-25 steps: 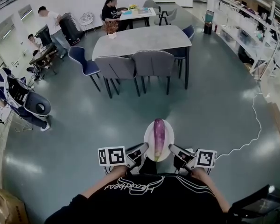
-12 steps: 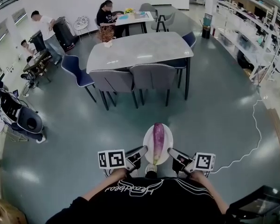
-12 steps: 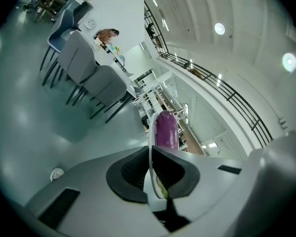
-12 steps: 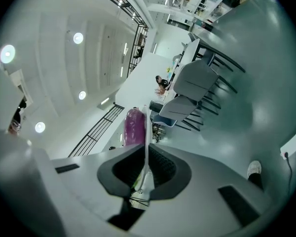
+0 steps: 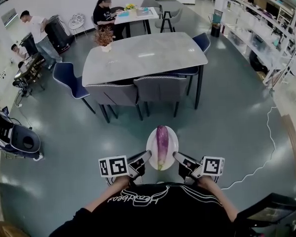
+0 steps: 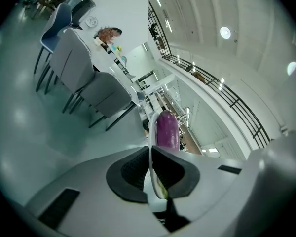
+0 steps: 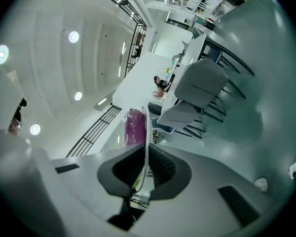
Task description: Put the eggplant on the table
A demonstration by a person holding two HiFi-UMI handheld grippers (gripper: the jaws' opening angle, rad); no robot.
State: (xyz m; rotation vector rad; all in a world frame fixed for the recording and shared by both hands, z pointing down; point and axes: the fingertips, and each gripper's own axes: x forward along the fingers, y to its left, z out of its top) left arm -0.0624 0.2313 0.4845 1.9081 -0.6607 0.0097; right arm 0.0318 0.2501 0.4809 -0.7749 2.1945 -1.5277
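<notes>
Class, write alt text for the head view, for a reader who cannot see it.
A person carries a purple eggplant lying on a white plate, with the left claw and right claw clamped on opposite rims. Ahead, across the floor, stands a grey table with chairs.

1. The room is bright and evenly lit from above; round ceiling lamps (image 6: 225, 32) glare as white discs in both gripper views.
2. The table (image 5: 143, 56) top carries a pale sheen, and soft shadows lie beneath it among the chairs (image 5: 158, 88).
3. The glossy floor (image 5: 227, 112) right of the table holds blurred light patches.
4. The head view bends strongly toward its edges, so the shelves (image 5: 266, 28) right of the table curve.
5. Both gripper views are circular fisheyes with black corners; whatever sits nearest the lens looks soft.
</notes>
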